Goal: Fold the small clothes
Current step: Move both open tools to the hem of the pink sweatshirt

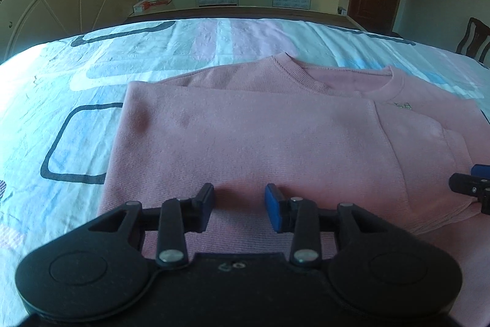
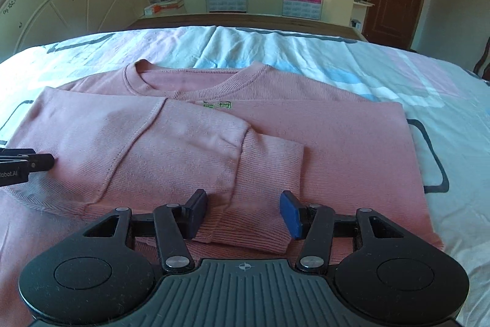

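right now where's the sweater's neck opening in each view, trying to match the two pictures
Left wrist view: the neck opening sits right of centre in the upper middle, beyond the left hand-held gripper.
Right wrist view: the neck opening sits left of centre in the upper middle, beyond the right hand-held gripper.
Shared landmark: the small green logo just below the collar.

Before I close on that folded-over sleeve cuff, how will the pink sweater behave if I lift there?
Probably floppy: the pink sweater lies limp on the bedsheet, so only the sleeve cuff between the open right gripper would likely rise, undoing the fold. Its ribbed knit looks grippy, not slippery. It seems light; the open left gripper could pin the body.
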`<move>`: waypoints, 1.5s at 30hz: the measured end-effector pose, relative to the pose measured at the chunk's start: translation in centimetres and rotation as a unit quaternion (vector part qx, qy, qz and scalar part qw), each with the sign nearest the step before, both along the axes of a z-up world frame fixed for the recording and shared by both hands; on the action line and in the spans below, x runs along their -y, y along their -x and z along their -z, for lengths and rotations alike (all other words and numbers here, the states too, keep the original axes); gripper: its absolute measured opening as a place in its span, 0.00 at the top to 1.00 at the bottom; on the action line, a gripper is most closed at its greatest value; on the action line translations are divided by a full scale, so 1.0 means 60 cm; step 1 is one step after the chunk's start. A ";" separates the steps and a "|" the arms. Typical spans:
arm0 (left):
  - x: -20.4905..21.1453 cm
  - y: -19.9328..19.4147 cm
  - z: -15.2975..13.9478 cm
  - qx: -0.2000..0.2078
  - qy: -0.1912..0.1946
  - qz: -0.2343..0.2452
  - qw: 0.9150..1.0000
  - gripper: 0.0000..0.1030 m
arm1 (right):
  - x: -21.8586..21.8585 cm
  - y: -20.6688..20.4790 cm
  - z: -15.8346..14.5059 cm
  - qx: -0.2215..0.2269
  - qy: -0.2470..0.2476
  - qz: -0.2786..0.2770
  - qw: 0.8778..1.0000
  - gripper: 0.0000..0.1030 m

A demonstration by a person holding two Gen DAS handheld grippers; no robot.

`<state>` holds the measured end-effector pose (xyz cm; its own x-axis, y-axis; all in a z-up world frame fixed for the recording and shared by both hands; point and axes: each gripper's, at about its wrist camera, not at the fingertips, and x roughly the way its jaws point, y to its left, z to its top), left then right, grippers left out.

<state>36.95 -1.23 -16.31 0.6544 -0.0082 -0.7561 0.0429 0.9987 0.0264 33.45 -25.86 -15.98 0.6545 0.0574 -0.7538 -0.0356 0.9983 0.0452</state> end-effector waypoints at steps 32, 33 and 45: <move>-0.008 0.308 -0.026 -0.016 -0.004 -0.035 0.999 0.53 | 0.021 0.241 -0.018 -0.013 -0.029 -0.076 0.997 0.50; -0.002 0.316 -0.030 -0.015 -0.001 -0.028 0.999 0.53 | 0.014 0.252 -0.024 -0.013 -0.038 -0.080 0.996 0.50; 0.010 0.420 -0.010 -0.027 0.011 0.040 0.999 0.50 | -0.064 0.371 -0.015 -0.030 -0.005 -0.077 0.997 0.50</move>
